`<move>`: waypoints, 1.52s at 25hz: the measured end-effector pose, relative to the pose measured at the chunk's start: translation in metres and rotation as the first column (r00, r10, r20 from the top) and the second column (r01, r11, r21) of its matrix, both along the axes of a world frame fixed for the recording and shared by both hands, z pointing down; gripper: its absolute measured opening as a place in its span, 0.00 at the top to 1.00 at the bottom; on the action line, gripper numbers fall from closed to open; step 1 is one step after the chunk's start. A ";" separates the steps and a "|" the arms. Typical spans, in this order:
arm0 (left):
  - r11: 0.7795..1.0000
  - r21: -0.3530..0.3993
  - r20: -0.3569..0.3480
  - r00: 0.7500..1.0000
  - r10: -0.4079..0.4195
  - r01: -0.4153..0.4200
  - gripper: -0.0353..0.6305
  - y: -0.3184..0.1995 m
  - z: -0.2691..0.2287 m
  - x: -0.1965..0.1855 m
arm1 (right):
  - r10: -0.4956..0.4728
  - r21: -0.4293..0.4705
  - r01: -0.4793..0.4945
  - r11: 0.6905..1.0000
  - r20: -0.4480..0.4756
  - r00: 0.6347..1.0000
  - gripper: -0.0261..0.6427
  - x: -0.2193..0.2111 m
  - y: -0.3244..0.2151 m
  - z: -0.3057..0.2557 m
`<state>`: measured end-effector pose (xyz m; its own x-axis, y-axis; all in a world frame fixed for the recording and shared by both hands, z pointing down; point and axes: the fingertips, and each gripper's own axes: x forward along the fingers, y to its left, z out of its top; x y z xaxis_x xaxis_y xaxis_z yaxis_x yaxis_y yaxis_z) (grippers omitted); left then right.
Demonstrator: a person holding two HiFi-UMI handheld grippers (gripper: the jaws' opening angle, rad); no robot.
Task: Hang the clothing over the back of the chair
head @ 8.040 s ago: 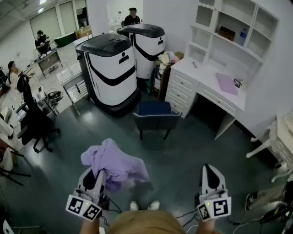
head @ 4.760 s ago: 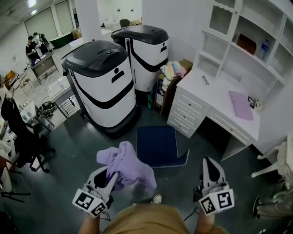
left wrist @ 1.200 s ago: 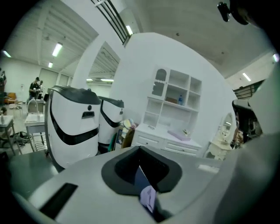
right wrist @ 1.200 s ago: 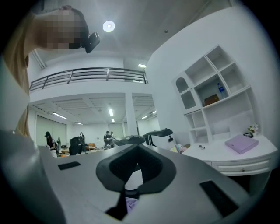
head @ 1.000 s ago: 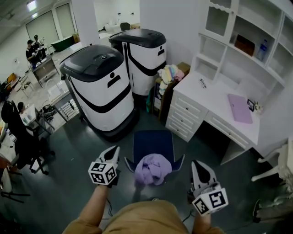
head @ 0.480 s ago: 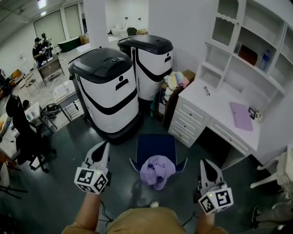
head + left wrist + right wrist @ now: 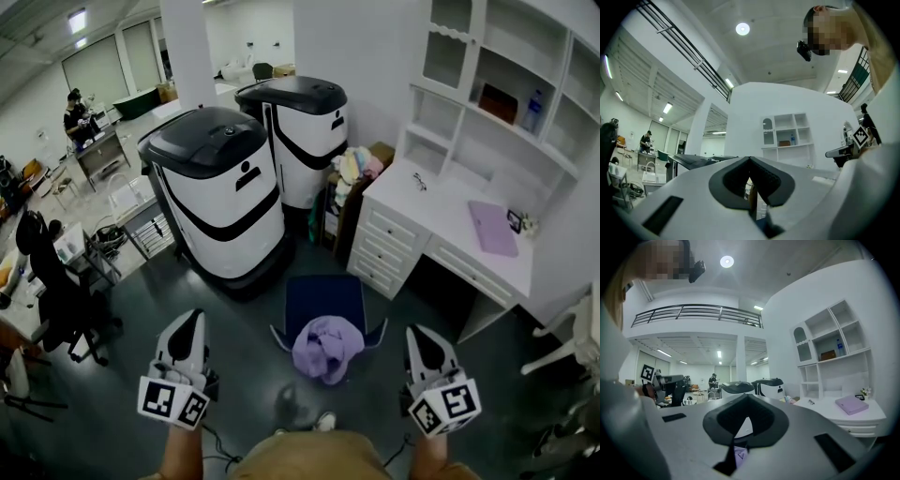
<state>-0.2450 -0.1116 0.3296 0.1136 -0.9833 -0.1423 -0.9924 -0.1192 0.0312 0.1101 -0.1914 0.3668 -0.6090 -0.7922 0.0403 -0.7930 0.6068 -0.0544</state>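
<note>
One crumpled lilac garment (image 7: 327,347) on curved-backed, padded navy chair (image 7: 323,295)

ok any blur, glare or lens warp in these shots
Head view: wide-angle bend tilts the white shelf unit; purple clothing sharp, floor below it smeared. Left gripper view: heavy fisheye, dark corners, ceiling lamp blown out. Right gripper view: same fisheye, ceiling lamp glaring too.

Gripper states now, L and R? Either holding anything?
Left gripper: fingers closed, holding nothing.
Right gripper: fingers closed, holding nothing.
The purple garment lies on the chair, touched by neither.
</note>
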 end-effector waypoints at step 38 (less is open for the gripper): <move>0.995 0.008 0.023 0.995 -0.101 0.101 0.94 0.057 0.011 -0.016 | 0.012 -0.013 -0.012 1.000 0.006 1.000 0.96 -0.009 0.023 0.014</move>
